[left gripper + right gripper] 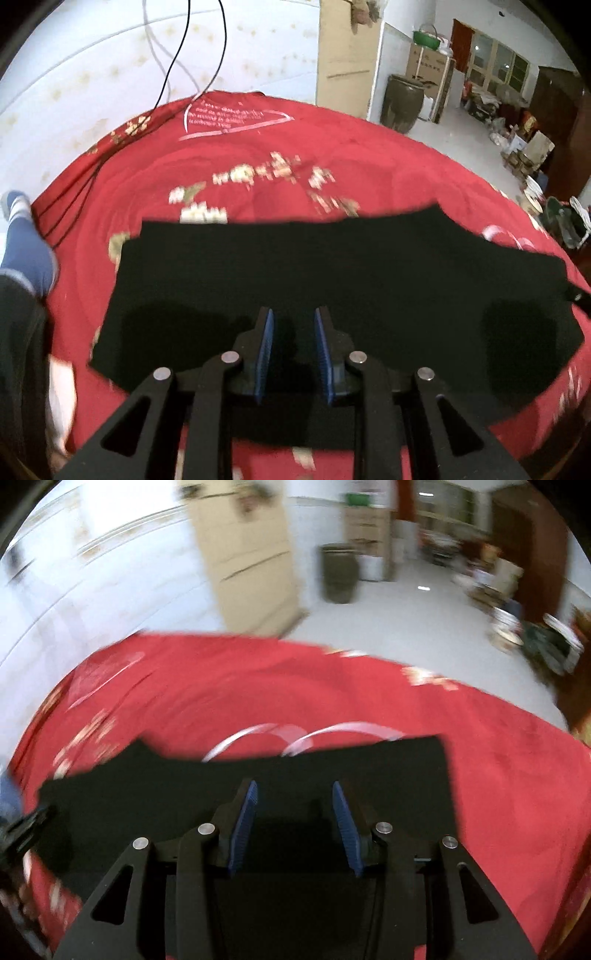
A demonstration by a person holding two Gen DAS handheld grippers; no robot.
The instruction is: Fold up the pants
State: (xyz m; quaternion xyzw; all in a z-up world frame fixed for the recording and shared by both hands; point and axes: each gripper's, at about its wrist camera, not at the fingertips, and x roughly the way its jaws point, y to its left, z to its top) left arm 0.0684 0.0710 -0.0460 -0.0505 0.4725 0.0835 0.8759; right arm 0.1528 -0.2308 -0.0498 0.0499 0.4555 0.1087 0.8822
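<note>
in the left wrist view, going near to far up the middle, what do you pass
left tongs → black pants → red bedspread with floral print → heart outline with lettering → white wall

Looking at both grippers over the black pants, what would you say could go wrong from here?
1. Both the left gripper and right gripper are open above the flat black fabric pants; a shallow pinch may also catch the red patterned bedspread.
2. Thin black cables trail across the bedspread and might snag.
3. Motion blur suggests fast movement, risking a misplaced grasp.
</note>
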